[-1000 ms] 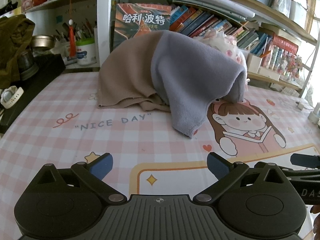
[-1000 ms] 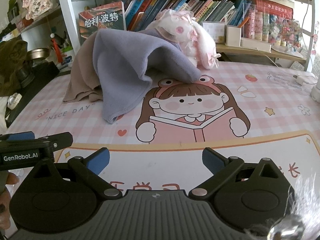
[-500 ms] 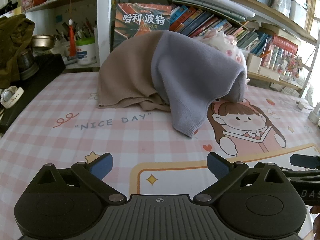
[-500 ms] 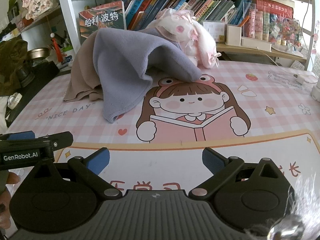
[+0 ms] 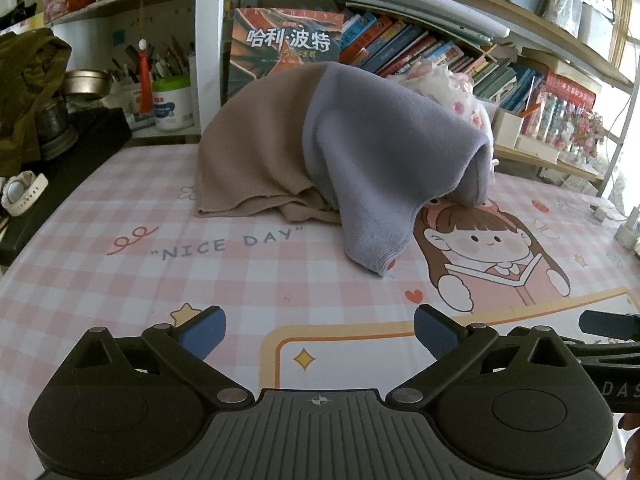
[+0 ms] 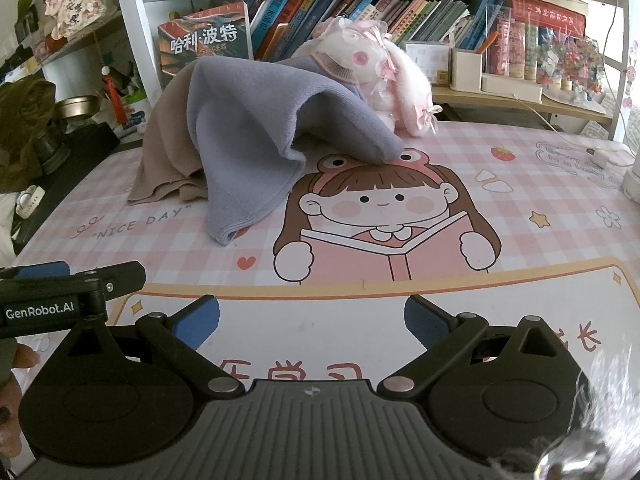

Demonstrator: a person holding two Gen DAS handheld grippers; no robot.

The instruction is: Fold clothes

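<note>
The clothes were two soft pieces, a grey-purple top (image 5: 384,160) and a tan top (image 5: 256,152), heaped at the back of the worktop (image 5: 80,264); they stood up like a tent, most likely because they were draped over the white and pink plush toy (image 6: 384,76) that peeked out behind them; one grey-purple end hung down and touched the pink checked mat (image 6: 520,184); nothing looked folded yet.

The left gripper (image 5: 318,330) sat low at the near edge, well apart from the clothes; its blue fingers (image 5: 204,330) were spread wide and held nothing; the right gripper (image 6: 312,318) was just beside it, its fingers (image 6: 424,320) wide apart and bare too; both seemed ready to reach in.

The mat said "NICE DAY" (image 5: 228,242) next to a drawn girl reading; the left gripper's side read "GenRobot.AI" (image 6: 40,313); a book on the shelf (image 5: 290,42) showed 哈利·波特.
</note>
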